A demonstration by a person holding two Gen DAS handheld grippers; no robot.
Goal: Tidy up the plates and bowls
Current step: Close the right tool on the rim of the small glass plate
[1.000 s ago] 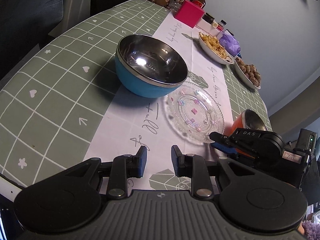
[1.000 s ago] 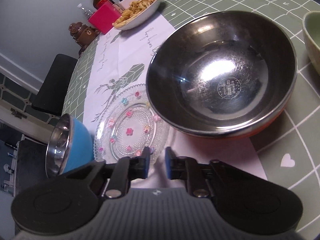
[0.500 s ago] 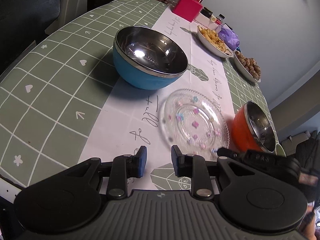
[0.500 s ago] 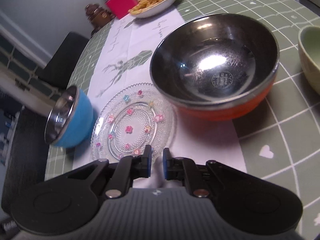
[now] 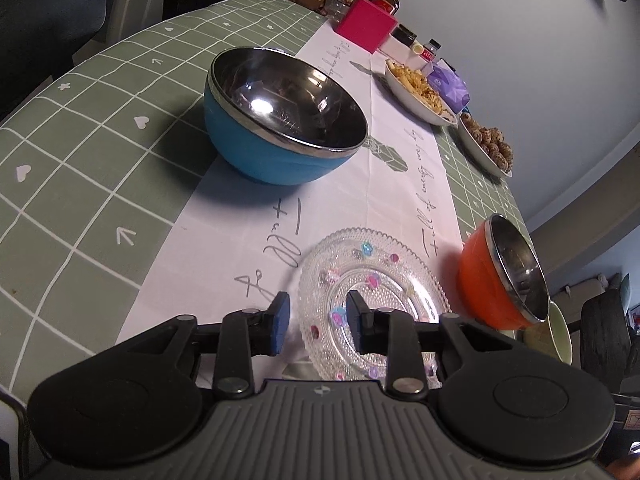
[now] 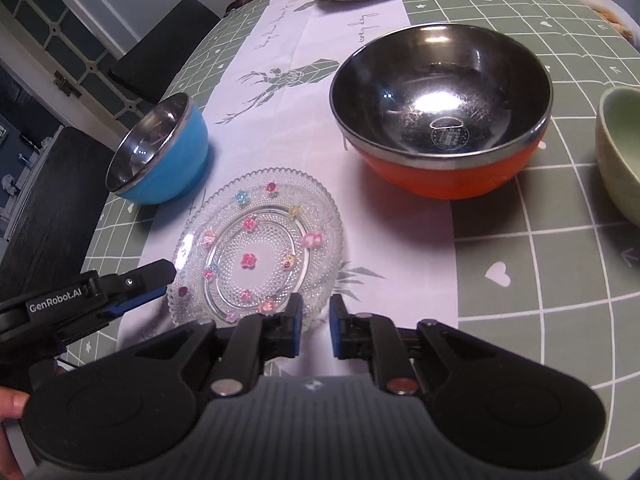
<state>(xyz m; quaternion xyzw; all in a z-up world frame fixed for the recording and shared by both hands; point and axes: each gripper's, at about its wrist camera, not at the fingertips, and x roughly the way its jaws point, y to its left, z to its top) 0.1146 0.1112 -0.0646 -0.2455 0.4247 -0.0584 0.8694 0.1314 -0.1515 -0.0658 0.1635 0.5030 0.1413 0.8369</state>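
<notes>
A clear glass plate (image 5: 374,280) with coloured flower dots lies on the white runner; it also shows in the right wrist view (image 6: 260,244). A blue steel-lined bowl (image 5: 280,120) stands beyond it on the left (image 6: 160,152). An orange steel-lined bowl (image 6: 440,120) stands on the right (image 5: 500,272). My left gripper (image 5: 318,324) is open, its fingers straddling the plate's near left edge. In the right wrist view its fingers (image 6: 140,280) reach the plate's left rim. My right gripper (image 6: 314,326) is slightly open and empty just before the plate's near edge.
A pale green bowl (image 6: 620,152) stands at the far right. Plates of fries (image 5: 416,88) and round snacks (image 5: 486,144), a pink box (image 5: 366,24) and bottles stand at the table's far end. Dark chairs (image 6: 160,40) stand along the left side.
My left gripper has moved right and forward onto the plate's edge and its jaws have widened. My right gripper has drawn back from the orange bowl and opened a little.
</notes>
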